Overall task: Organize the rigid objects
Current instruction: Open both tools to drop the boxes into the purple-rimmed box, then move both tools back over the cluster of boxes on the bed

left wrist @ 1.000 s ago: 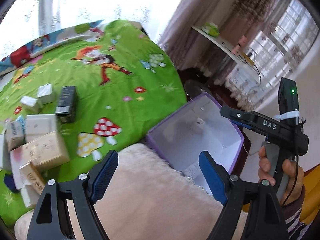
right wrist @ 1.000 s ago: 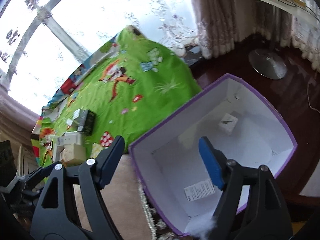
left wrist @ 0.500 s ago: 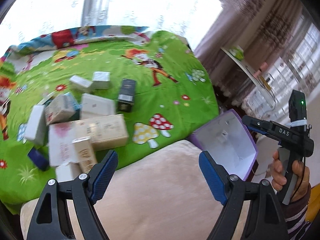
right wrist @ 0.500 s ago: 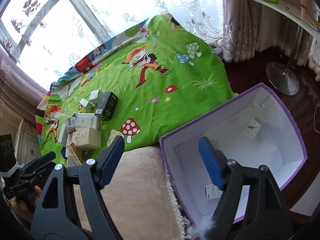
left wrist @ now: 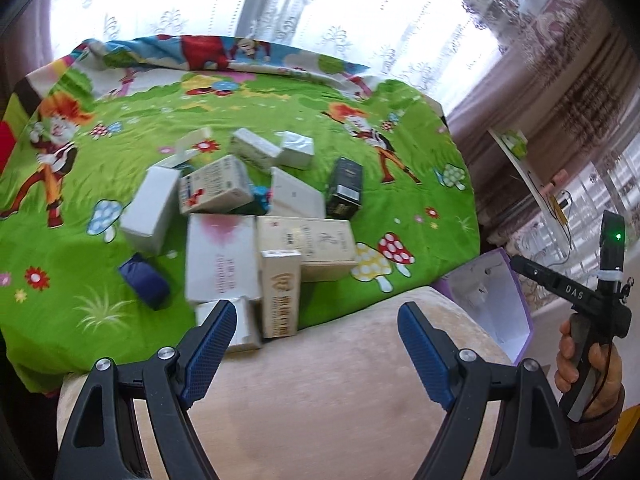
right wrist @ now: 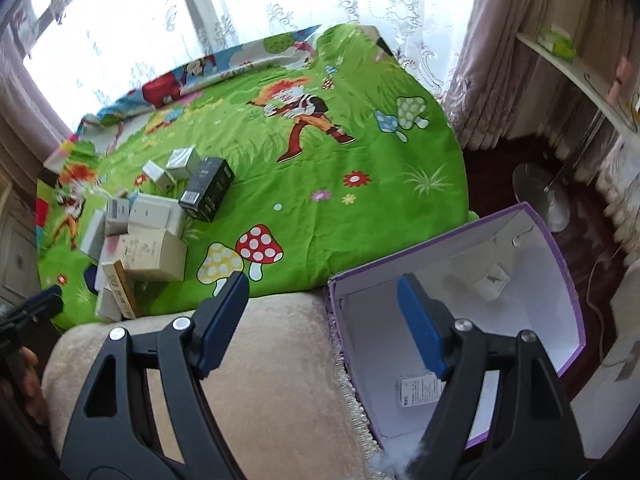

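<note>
Crowding the green blanket (left wrist: 400, 152), small boxes (left wrist: 256, 216) lie jumbled; both grippers' jaws gape wide, empty.

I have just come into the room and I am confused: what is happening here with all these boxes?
A person holds a two-finger gripper in each hand. Both the left gripper and the right gripper are open and hold nothing. Many small boxes lie in a heap on the green cartoon cloth. The purple box beside it holds two small boxes.
</note>
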A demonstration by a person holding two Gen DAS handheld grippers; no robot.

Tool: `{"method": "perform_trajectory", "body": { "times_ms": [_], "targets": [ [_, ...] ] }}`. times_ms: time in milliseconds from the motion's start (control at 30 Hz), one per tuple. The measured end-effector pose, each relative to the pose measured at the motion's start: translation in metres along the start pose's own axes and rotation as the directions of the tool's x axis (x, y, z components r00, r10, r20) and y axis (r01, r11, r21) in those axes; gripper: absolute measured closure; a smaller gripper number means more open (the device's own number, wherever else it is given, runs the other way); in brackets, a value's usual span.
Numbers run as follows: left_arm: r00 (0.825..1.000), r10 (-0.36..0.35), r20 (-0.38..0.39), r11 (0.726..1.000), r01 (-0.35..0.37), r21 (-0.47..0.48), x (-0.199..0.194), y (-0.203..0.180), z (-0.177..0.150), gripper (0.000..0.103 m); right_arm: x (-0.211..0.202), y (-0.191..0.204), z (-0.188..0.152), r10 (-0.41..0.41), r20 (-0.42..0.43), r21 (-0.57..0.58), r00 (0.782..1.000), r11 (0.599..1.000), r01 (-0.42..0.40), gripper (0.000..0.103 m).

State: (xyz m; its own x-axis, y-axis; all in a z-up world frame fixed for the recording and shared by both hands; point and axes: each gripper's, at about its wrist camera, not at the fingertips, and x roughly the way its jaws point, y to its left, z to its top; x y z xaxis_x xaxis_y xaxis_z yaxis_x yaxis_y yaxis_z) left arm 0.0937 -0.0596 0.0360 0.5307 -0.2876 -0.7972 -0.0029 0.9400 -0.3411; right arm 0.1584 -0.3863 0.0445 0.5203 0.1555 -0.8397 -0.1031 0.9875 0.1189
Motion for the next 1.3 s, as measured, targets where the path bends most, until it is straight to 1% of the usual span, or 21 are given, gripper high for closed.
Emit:
{"method": "perform_trajectory", "body": {
  "times_ms": [200,467,567,733,833,933,1000,1067,1100,1133,1200,1300],
  "targets": [
    [1.000,0.028,0.002,0.999,-0.028,-0.036,-0.007,0.025,-0.003,0.019,0.013,0.026,-0.002,0.021,-0.043,-0.059,0.999,0.998,-0.024,0.024],
    [0.997,0.075,-0.010,0.993,-0.075,-0.096,-0.009,0.059,-0.008,0.019,0.032,0.065,-0.001,0.095,-0.104,-0.122,0.990,0.987,-0.107,0.024],
    [0.996,0.092,-0.015,0.989,-0.093,-0.117,-0.011,0.072,-0.010,0.019,0.038,0.080,0.000,0.093,-0.116,-0.160,0.989,0.981,-0.111,0.024],
    [0.991,0.130,-0.042,0.979,-0.135,-0.151,-0.008,0.092,-0.011,0.019,0.052,0.101,0.001,0.113,-0.150,-0.201,0.982,0.969,-0.142,0.024],
    [0.990,0.135,-0.051,0.974,-0.142,-0.177,-0.006,0.102,-0.010,0.021,0.058,0.117,-0.001,0.123,-0.171,-0.229,0.978,0.960,-0.161,0.024],
    [0.991,0.120,-0.060,0.976,-0.129,-0.173,-0.002,0.101,-0.008,0.022,0.064,0.136,-0.006,0.130,-0.192,-0.279,0.973,0.943,-0.181,0.024],
    [0.991,0.109,-0.079,0.979,-0.121,-0.163,0.006,0.097,-0.005,0.024,0.070,0.150,-0.010,0.135,-0.214,-0.307,0.967,0.931,-0.198,0.024],
    [0.991,0.071,-0.114,0.984,-0.088,-0.154,0.016,0.091,-0.003,0.024,0.074,0.160,-0.013,0.139,-0.230,-0.328,0.963,0.921,-0.211,0.024],
    [0.990,0.039,-0.137,0.986,-0.060,-0.153,0.024,0.087,-0.002,0.024,0.076,0.164,-0.015,0.135,-0.236,-0.336,0.962,0.918,-0.211,0.024],
    [0.988,0.029,-0.152,0.987,-0.053,-0.153,0.029,0.085,-0.002,0.024,0.078,0.168,-0.016,0.132,-0.243,-0.347,0.961,0.914,-0.213,0.024],
    [0.982,0.030,-0.185,0.988,-0.057,-0.142,0.040,0.081,0.000,0.025,0.080,0.174,-0.018,0.127,-0.251,-0.360,0.960,0.908,-0.214,0.024],
    [0.973,0.006,-0.231,0.991,-0.036,-0.126,0.054,0.074,0.002,0.025,0.082,0.181,-0.020,0.115,-0.254,-0.382,0.960,0.900,-0.209,0.024]
  ]
}}
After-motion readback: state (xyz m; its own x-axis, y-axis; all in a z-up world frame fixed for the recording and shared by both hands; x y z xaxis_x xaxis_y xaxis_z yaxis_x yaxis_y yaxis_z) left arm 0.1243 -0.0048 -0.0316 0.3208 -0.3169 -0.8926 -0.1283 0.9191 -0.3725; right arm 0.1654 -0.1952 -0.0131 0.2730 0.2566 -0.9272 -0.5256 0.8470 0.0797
